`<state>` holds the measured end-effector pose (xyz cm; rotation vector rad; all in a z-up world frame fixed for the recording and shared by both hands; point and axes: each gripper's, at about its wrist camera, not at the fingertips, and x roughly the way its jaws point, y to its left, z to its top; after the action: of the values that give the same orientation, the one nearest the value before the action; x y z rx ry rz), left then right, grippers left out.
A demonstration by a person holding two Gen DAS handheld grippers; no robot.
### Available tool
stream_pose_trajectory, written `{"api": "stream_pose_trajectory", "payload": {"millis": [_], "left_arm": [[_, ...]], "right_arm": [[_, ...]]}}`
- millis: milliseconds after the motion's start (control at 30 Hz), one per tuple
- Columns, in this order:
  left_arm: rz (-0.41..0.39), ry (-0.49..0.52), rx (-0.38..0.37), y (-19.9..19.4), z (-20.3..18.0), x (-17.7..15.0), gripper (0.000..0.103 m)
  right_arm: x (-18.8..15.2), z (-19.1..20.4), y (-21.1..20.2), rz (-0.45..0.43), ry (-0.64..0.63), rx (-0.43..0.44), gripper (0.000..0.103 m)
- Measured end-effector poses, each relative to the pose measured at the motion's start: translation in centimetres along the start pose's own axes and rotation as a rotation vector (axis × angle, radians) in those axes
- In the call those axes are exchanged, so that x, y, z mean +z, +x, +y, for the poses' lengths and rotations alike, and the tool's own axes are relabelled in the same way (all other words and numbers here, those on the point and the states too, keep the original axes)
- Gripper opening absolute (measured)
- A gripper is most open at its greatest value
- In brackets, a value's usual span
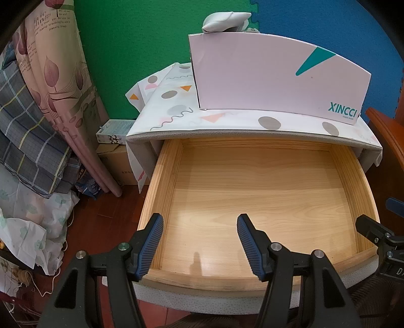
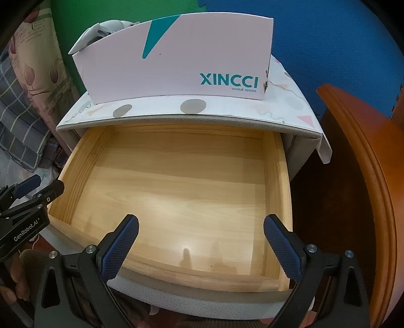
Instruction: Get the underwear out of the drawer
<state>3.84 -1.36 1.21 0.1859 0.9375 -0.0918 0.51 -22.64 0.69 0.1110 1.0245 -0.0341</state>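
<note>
The wooden drawer (image 1: 255, 191) (image 2: 176, 181) is pulled out of the nightstand and its pale bottom is bare. A white XINCCI shoe box (image 1: 275, 75) (image 2: 176, 60) stands on the nightstand top. Grey-white folded fabric (image 1: 224, 21) (image 2: 106, 31) pokes over the box's far rim; it may be the underwear. My left gripper (image 1: 199, 222) hangs open over the drawer's front left part, nothing between its fingers. My right gripper (image 2: 200, 223) hangs open over the front edge, also holding nothing. Each gripper shows at the side of the other's view.
The nightstand top (image 1: 227, 121) (image 2: 151, 111) carries a patterned cover. An orange-brown wooden furniture piece (image 2: 366, 176) stands close on the right. Bedding and curtains (image 1: 38, 126) pile up on the left, with cardboard boxes (image 1: 113, 141) on the red-brown floor (image 1: 101, 222).
</note>
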Motion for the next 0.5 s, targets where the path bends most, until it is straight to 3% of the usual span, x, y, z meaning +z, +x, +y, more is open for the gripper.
{"api": "stream_pose_trajectory", "payload": {"millis": [500], "left_arm": [[-0.005, 0.003, 0.006, -0.01, -0.15, 0.05, 0.062]], "right_arm": [[-0.11, -0.01, 0.08, 0.005, 0.0, -0.004, 0.098]]}}
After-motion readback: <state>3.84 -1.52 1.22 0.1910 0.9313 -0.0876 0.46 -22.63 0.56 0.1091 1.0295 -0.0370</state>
